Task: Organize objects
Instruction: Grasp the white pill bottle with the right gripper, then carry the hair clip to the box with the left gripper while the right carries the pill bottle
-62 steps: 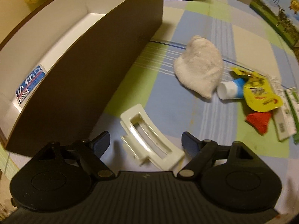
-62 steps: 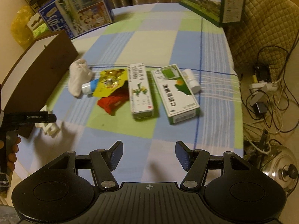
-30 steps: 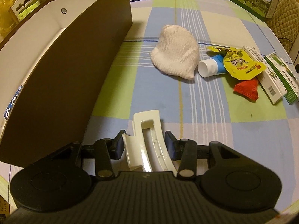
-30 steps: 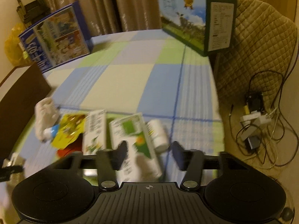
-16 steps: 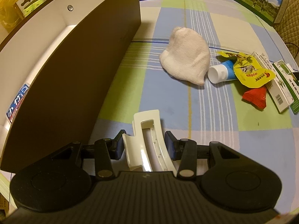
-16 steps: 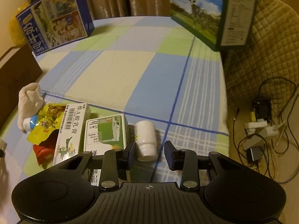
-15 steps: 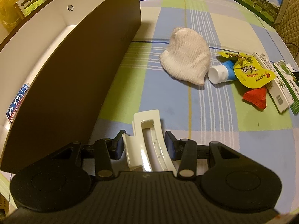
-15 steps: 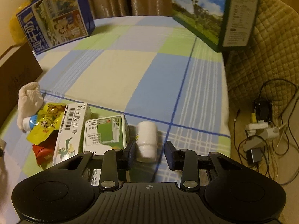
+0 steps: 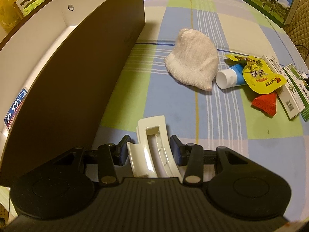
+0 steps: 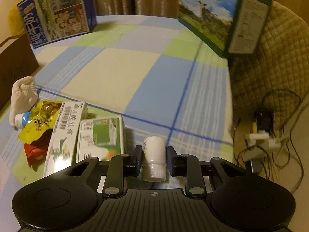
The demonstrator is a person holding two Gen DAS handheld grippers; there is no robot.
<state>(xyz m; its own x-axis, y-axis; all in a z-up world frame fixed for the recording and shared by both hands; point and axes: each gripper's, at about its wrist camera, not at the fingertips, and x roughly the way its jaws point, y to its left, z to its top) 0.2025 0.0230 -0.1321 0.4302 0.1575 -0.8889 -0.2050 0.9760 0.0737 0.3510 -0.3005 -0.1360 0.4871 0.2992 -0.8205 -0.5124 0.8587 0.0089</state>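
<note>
My left gripper (image 9: 149, 147) is shut on a white plastic hair claw clip (image 9: 152, 145), held just above the checked tablecloth beside the brown box (image 9: 63, 77). My right gripper (image 10: 153, 155) is shut on a small white bottle (image 10: 154, 158) that lies cap toward the camera. On the cloth lie a white sock (image 9: 193, 69), a blue tube with a white cap (image 9: 229, 76), a yellow pouch (image 9: 258, 76), a red packet (image 9: 265, 103) and two medicine cartons (image 10: 65, 135), (image 10: 100, 139).
The brown box has a white inside with a labelled item (image 9: 14, 110) at its bottom. Milk cartons (image 10: 58, 13), (image 10: 224, 17) stand at the table's far edge. A quilted chair (image 10: 280, 61) and cables on the floor (image 10: 264, 135) lie to the right.
My left gripper closed on the hair clip two seconds ago and has held it since. My right gripper moved down to the white bottle and closed on it.
</note>
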